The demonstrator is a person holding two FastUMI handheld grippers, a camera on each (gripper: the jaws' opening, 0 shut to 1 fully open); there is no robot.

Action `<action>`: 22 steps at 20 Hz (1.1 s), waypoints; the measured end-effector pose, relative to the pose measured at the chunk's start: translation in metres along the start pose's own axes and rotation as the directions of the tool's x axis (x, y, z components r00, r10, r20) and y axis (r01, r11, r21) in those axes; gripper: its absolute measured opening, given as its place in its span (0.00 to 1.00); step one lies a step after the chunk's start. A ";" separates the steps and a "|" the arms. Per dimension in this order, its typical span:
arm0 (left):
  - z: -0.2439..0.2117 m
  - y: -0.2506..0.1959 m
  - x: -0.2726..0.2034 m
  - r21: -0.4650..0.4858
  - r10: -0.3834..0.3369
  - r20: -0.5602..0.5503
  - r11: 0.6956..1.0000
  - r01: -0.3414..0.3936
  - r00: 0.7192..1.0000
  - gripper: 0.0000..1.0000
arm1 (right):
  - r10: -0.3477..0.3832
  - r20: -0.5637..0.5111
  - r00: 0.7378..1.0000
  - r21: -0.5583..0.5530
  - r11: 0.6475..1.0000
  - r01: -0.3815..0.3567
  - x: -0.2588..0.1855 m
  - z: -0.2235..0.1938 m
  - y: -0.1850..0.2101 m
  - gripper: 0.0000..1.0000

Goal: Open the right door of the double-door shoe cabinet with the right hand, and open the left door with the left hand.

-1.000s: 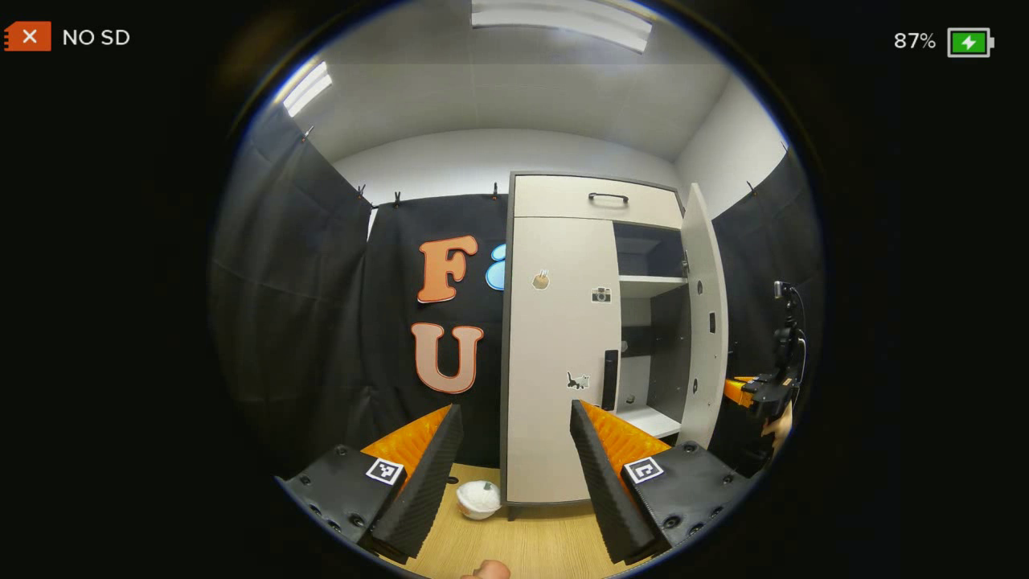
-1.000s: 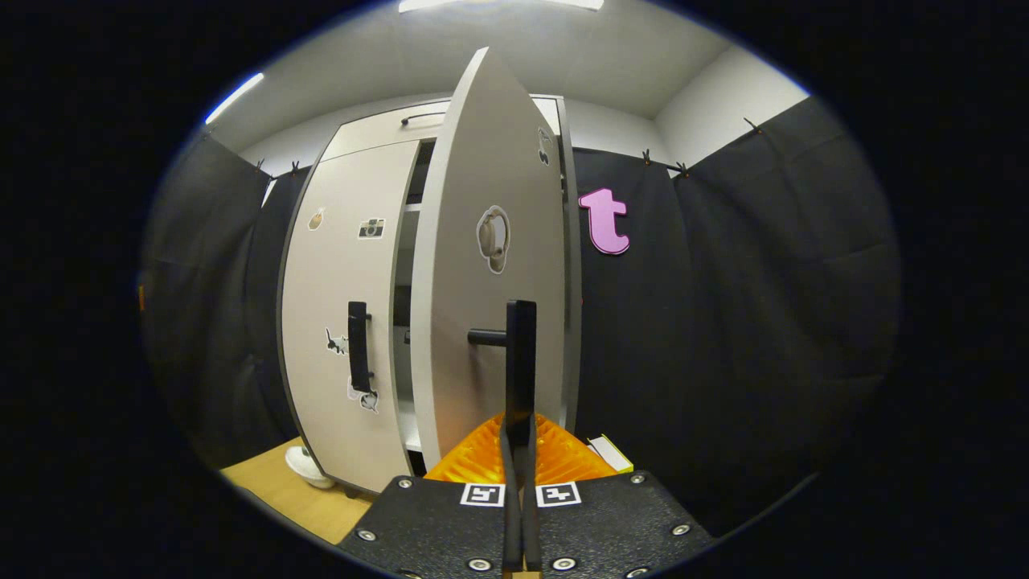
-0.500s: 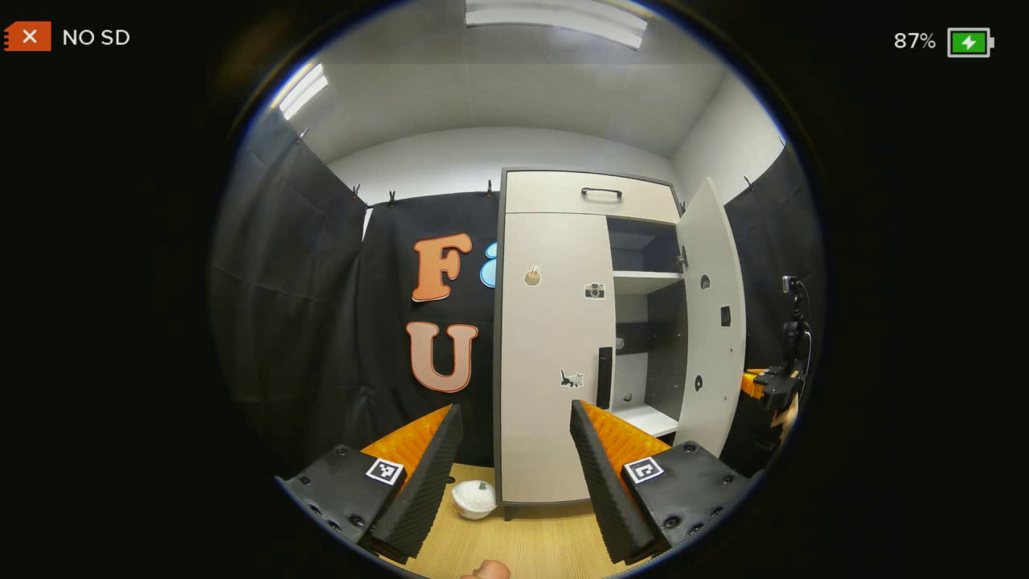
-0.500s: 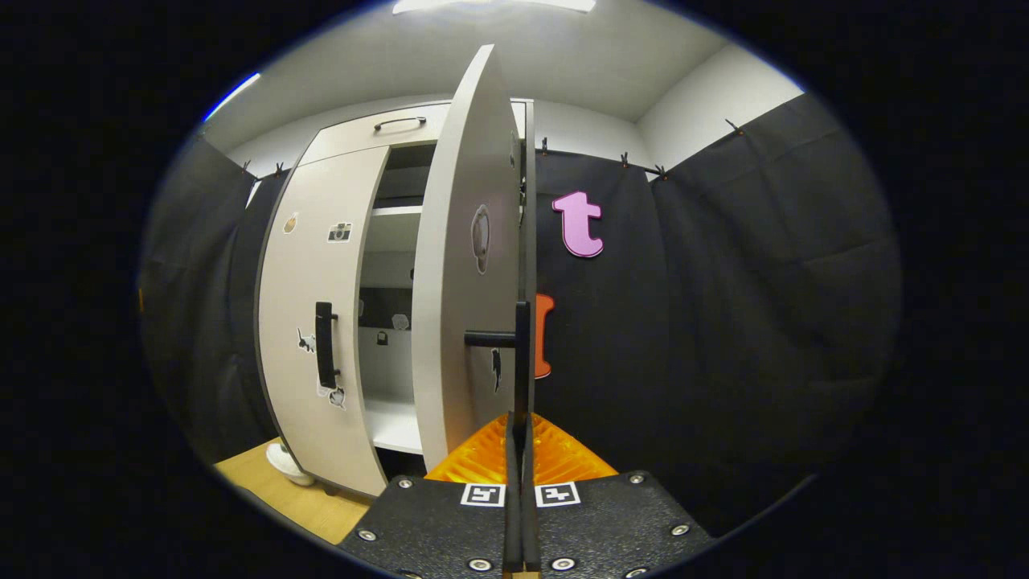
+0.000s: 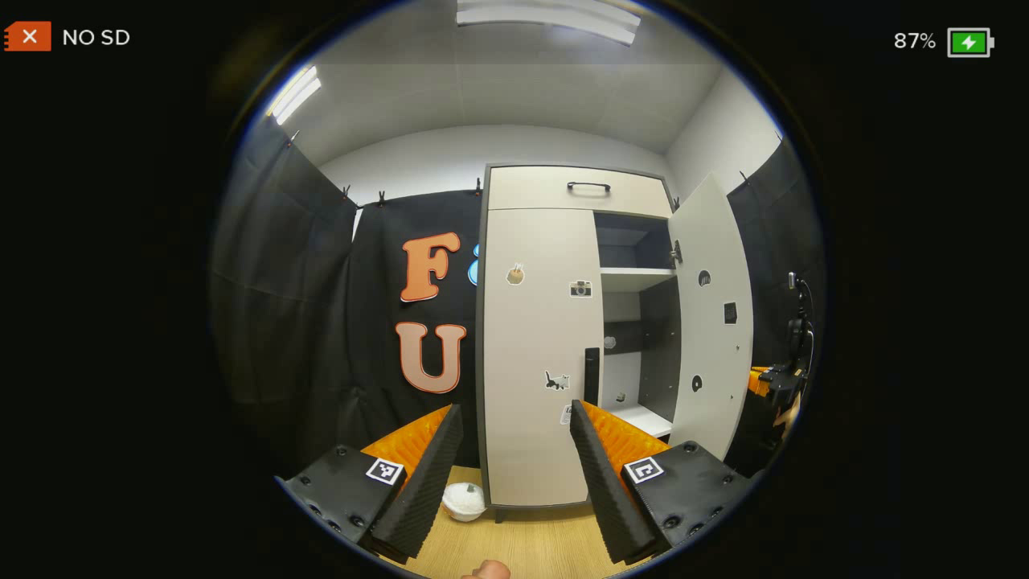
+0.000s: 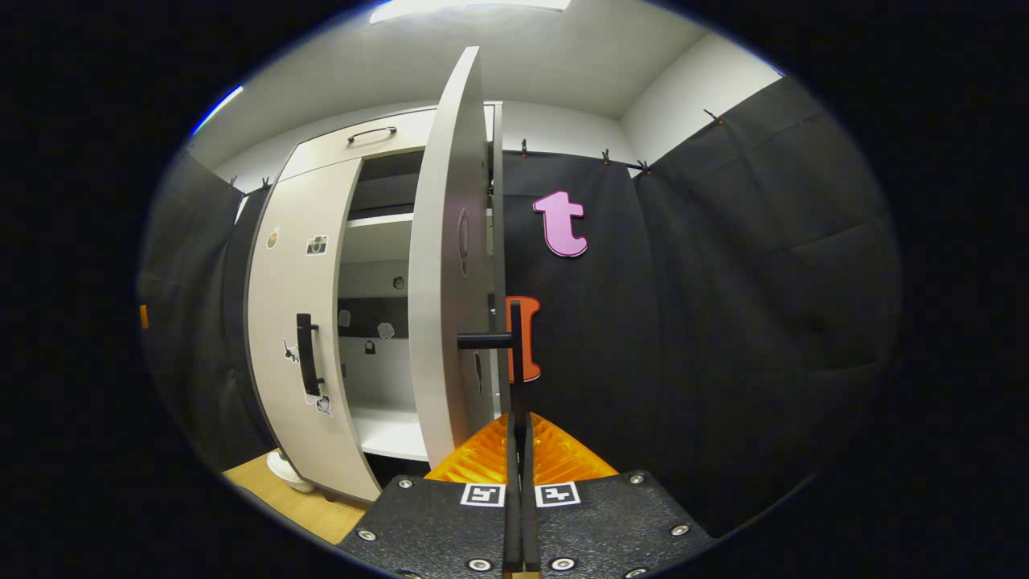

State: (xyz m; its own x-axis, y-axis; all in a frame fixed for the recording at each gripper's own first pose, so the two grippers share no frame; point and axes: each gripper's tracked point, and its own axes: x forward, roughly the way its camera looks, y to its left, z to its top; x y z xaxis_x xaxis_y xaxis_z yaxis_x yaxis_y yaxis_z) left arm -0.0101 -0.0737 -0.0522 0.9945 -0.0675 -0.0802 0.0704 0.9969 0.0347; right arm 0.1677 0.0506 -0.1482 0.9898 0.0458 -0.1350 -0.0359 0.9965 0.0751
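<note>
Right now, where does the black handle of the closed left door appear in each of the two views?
Left gripper view: the left door handle stands right of centre, at the closed door's right edge, just above the left gripper.
Right gripper view: the same handle stands at the left, on the closed door.
Shared landmark: the camera sticker high on that door.

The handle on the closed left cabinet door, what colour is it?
Black: the slim vertical bar handle stands out against the pale left door, clearest in the right gripper view.
</note>
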 end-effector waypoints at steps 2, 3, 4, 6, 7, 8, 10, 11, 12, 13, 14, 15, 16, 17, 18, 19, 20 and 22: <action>-0.002 -0.006 0.003 0.008 -0.006 -0.005 1.000 0.006 1.000 0.81 | 0.051 -0.007 0.999 0.060 0.997 -0.051 -0.001 -0.001 0.007 0.00; -0.004 -0.009 0.006 0.011 -0.008 -0.006 1.000 0.008 1.000 0.81 | 0.071 -0.012 0.997 0.085 0.994 -0.070 -0.002 -0.001 0.012 0.00; -0.005 -0.013 0.009 0.012 -0.010 -0.007 1.000 0.010 1.000 0.81 | 0.082 -0.012 0.997 0.089 0.993 -0.080 -0.003 -0.001 0.015 0.00; -0.006 -0.017 0.015 0.008 -0.014 -0.010 1.000 0.014 1.000 0.81 | 0.084 0.007 0.996 0.075 0.994 -0.085 -0.007 0.003 0.010 0.03; -0.007 -0.021 0.017 0.005 -0.018 -0.013 1.000 0.018 1.000 0.81 | 0.088 0.020 0.996 0.070 0.994 -0.089 -0.007 0.005 0.008 0.03; -0.008 -0.025 0.021 0.002 -0.020 -0.017 1.000 0.020 1.000 0.81 | 0.089 0.029 0.996 0.077 0.993 -0.091 -0.008 0.007 0.006 0.03; -0.012 -0.033 0.030 -0.001 -0.030 -0.024 1.000 0.030 0.999 0.82 | 0.089 0.044 0.995 0.088 0.992 -0.093 -0.015 0.013 0.006 0.06; -0.014 -0.040 0.033 -0.003 -0.039 -0.027 0.999 0.039 0.999 0.81 | 0.085 0.046 0.995 0.084 0.992 -0.089 -0.017 0.014 0.004 0.07; -0.014 -0.046 0.037 -0.001 -0.048 -0.026 0.999 0.048 0.998 0.81 | 0.079 0.047 0.996 0.084 0.993 -0.082 -0.019 0.015 0.000 0.12; -0.016 -0.051 0.041 0.003 -0.051 -0.026 0.999 0.051 0.998 0.82 | 0.074 0.049 0.996 0.087 0.993 -0.078 -0.022 0.017 -0.003 0.14; -0.016 -0.057 0.046 0.006 -0.056 -0.024 0.998 0.056 0.998 0.82 | 0.071 0.051 0.996 0.088 0.993 -0.076 -0.024 0.019 -0.005 0.18; -0.016 -0.064 0.051 0.006 -0.063 -0.021 0.998 0.063 0.998 0.82 | 0.066 0.052 0.996 0.086 0.994 -0.071 -0.025 0.019 -0.008 0.21; -0.017 -0.070 0.057 0.005 -0.071 -0.019 0.997 0.071 0.997 0.82 | 0.059 0.051 0.997 0.081 0.995 -0.063 -0.028 0.019 -0.011 0.27; -0.018 -0.077 0.062 0.002 -0.079 -0.021 0.997 0.079 0.997 0.82 | 0.046 0.054 0.997 0.080 0.996 -0.051 -0.027 0.019 -0.013 0.30; -0.020 -0.083 0.067 -0.001 -0.088 -0.023 0.996 0.088 0.996 0.82 | 0.041 0.054 0.998 0.073 0.996 -0.045 -0.027 0.019 -0.017 0.35; -0.021 -0.089 0.074 -0.005 -0.096 -0.023 0.995 0.096 0.995 0.82 | 0.039 0.054 0.998 0.068 0.997 -0.043 -0.026 0.019 -0.018 0.39; -0.022 -0.094 0.081 -0.007 -0.100 -0.021 0.995 0.100 0.995 0.82 | 0.038 0.052 0.998 0.064 0.997 -0.042 -0.026 0.018 -0.020 0.44; -0.027 -0.102 0.096 -0.005 -0.105 -0.024 0.994 0.105 0.994 0.82 | 0.037 0.049 0.998 0.062 0.997 -0.040 -0.027 0.018 -0.022 0.48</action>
State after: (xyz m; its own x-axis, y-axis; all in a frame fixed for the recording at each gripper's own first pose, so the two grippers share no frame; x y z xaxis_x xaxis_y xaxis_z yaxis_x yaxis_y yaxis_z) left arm 0.0764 -0.1811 -0.0906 0.9794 -0.1711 -0.1074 0.1742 0.9845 0.0207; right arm 0.1444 0.0261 -0.1289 0.9933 0.0792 -0.0835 -0.0668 0.9876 0.1418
